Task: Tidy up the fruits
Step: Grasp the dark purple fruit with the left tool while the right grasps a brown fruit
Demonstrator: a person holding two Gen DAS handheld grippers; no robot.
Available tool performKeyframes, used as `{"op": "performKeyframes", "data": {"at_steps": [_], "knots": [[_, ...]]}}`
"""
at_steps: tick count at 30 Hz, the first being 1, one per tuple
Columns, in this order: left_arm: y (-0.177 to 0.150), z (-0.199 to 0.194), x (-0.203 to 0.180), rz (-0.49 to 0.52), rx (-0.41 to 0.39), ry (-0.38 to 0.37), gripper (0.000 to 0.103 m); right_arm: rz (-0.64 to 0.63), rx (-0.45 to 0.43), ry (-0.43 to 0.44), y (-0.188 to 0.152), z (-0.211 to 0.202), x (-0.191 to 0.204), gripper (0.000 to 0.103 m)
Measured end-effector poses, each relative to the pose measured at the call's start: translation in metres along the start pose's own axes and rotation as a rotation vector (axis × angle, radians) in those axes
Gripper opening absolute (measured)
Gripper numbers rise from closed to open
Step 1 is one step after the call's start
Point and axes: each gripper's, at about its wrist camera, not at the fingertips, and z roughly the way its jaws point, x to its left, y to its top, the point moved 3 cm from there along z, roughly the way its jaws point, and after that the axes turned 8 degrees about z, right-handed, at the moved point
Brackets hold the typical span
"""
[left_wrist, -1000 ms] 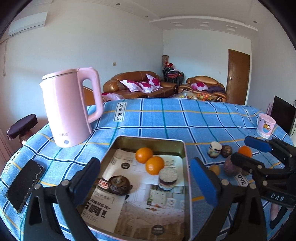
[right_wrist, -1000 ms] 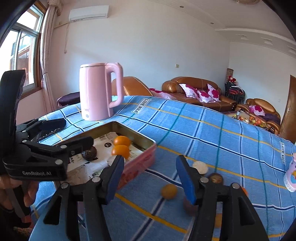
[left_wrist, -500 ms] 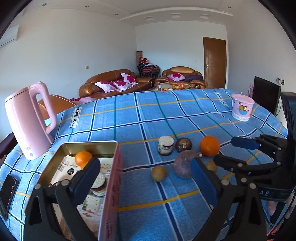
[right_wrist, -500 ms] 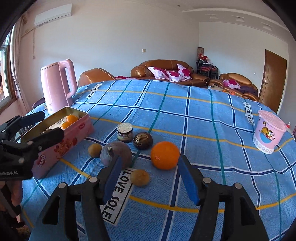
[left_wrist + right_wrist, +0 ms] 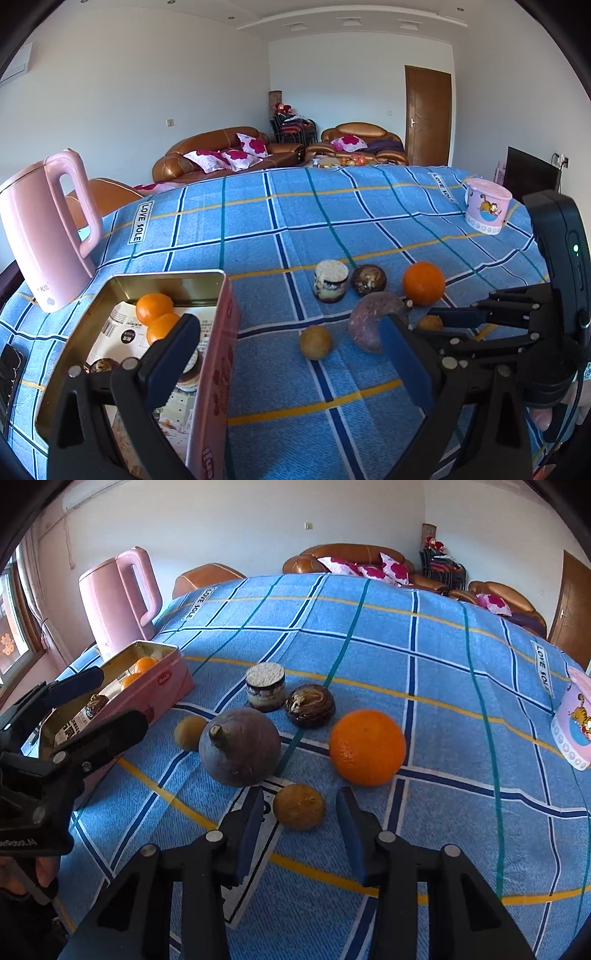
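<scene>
Left gripper (image 5: 291, 354): matte black plastic frame, scissor-style linkage arms, silver round rivets at the pivots, flat blue pads on the fingers (image 5: 173, 347). White lettering on its side, partly cut off.

Right gripper (image 5: 301, 830): same black frame, silver rivets, blue pads; black rear housing with a small green light.

Bare skin of holding hands at frame edges.
</scene>
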Motion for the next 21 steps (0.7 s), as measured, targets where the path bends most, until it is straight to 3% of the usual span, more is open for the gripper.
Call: {"op": "performKeyframes", "data": {"at_steps": [2, 8, 14, 21], "knots": [[0.001, 0.001, -0.004, 0.008, 0.004, -0.011, 0.099, -0.008, -0.005, 0.004, -0.001, -0.001, 0.001, 0.03], [0.005, 0.007, -0.017, 0.022, 0.016, -0.061, 0.094, -0.017, -0.101, -0.067, 0.0, -0.019, 0.001, 0.03], [0.008, 0.019, -0.038, 0.055, 0.039, -0.099, 0.091, 0.078, -0.201, -0.119, 0.006, -0.036, -0.021, 0.03], [0.011, 0.038, -0.055, 0.082, 0.106, -0.129, 0.083, 0.126, -0.21, -0.129, 0.008, -0.039, -0.035, 0.03]]}}
